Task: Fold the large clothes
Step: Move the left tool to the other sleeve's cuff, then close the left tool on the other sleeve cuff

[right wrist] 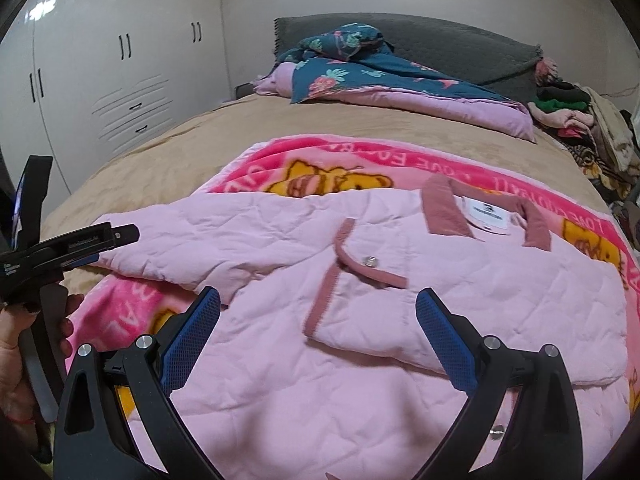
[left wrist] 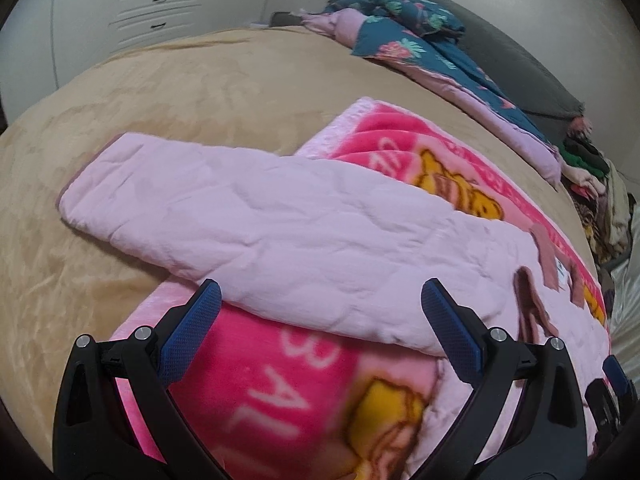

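Pink quilted jacket (right wrist: 360, 312) lies face up on a pink cartoon blanket (right wrist: 256, 160), which is spread over the tan bedcover (right wrist: 160, 148), presumably to give a flat surface for folding. Collar (right wrist: 444, 212) and label point to the far side. One sleeve (left wrist: 192, 184) extends straight out to the left, running off the blanket onto the bedcover; the front flap near the snap button (right wrist: 371, 261) is turned back and creased.

Left gripper (left wrist: 320, 328): jaws spread wide, nothing between them, poised over the near edge of the sleeve where it joins the body. Judged to be lining up on the sleeve for folding inward.

Right gripper (right wrist: 318, 336): jaws likewise spread and empty, positioned above the jacket's lower front. No cloth is pinched by either tool.

A hand (right wrist: 24, 320) holding the left tool shows at the left edge of the right wrist view.

Folding appears to be at an early stage: sleeve unfolded, body unfolded.

Far side holds a teal floral quilt (right wrist: 360, 68) and a heap of clothes (right wrist: 580, 120) at far right, well apart from the work.
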Available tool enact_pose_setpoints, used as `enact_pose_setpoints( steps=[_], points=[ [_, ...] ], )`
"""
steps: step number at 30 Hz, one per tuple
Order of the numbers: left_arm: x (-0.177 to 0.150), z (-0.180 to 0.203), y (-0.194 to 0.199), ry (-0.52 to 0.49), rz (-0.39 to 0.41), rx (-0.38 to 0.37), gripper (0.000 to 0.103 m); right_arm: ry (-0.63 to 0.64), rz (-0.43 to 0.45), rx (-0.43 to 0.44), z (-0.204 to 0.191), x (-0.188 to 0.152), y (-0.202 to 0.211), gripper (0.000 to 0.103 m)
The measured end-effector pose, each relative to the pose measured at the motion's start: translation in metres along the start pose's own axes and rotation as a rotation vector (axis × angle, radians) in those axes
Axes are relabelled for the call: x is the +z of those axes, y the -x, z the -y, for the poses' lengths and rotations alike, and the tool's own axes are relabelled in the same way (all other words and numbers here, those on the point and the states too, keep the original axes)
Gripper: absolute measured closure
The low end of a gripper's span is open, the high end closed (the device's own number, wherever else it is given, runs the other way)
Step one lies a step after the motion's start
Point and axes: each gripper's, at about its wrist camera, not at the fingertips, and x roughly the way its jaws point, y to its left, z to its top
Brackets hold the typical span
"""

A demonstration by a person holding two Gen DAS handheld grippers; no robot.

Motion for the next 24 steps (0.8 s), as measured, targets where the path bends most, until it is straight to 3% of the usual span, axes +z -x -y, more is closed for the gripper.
enact_pose_setpoints(
  steps=[13, 24],
  points=[
    [0.002, -0.054, -0.036, 0.167, -0.06, 0.063, 0.009, 0.01, -0.033, 0.034, -0.024, 0.003, -0.033, 0.005],
    [0.013, -0.099, -0.06, 0.331, -0.012, 0.054, 0.009, -0.035, -0.063, -0.001, -0.016, -0.003, -0.056, 0.005]
  ],
)
